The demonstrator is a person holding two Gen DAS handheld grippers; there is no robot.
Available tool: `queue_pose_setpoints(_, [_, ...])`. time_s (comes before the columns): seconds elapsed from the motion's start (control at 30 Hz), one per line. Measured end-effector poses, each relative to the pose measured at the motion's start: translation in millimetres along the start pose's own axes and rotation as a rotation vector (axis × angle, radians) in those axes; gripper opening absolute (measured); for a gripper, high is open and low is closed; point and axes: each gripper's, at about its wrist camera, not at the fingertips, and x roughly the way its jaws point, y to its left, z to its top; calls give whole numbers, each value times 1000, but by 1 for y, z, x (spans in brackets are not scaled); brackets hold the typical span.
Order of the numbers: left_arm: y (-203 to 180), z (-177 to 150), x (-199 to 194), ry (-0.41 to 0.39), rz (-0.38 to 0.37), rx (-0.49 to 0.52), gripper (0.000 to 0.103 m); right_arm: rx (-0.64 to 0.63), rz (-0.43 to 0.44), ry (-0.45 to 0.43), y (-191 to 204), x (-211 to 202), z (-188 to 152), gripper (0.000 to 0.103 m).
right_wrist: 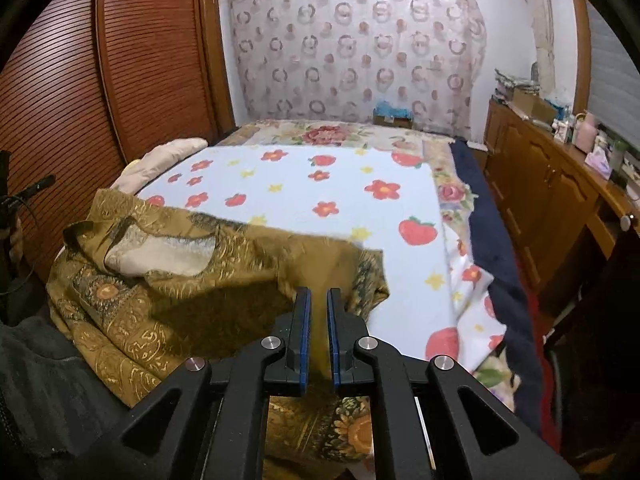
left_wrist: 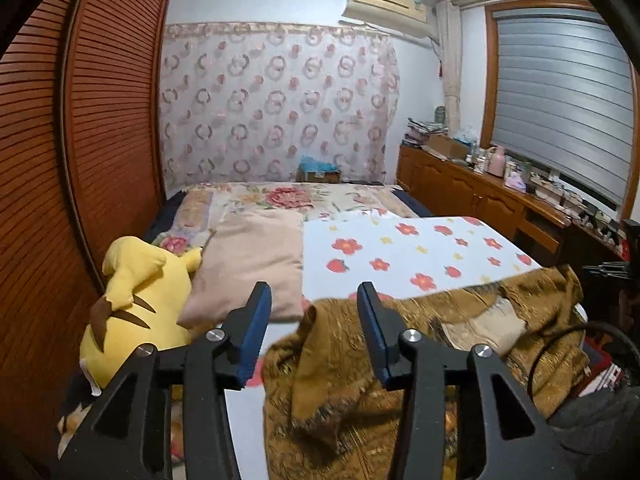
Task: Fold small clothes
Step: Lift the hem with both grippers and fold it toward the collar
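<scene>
A brown-gold patterned garment [left_wrist: 400, 344] lies rumpled on the near end of the white flowered sheet [left_wrist: 404, 252], with a cream lining patch showing. My left gripper [left_wrist: 314, 296] is open and empty, held above the garment's left edge. In the right wrist view the garment [right_wrist: 192, 276] spreads to the left over the sheet [right_wrist: 320, 192]. My right gripper [right_wrist: 319, 298] is shut on a fold of the garment's right edge, and the cloth passes between its blue pads [right_wrist: 305, 332].
A yellow plush toy [left_wrist: 132, 300] and a beige pillow [left_wrist: 252, 260] lie left of the sheet. A slatted wooden wardrobe [left_wrist: 80, 140] stands at the left. A wooden cabinet [right_wrist: 560, 188] with clutter runs along the right. A dark blanket edge [right_wrist: 496, 240] hangs off the bed's right side.
</scene>
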Motion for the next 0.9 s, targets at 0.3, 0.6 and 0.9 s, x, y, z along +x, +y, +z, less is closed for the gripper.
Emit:
queue_pose_setpoints(0.3, [-3, 12, 29, 13, 3, 19, 50, -19, -37, -31, 6, 7, 1, 8])
queue_pose_setpoints(0.6, [-11, 13, 59, 69, -22, 51, 82, -43, -40, -20, 6, 33, 9, 12])
queue_pose_setpoints(0.9, [-7, 9, 94, 144, -17, 48, 82, -18, -73, 14, -16, 64, 21, 43])
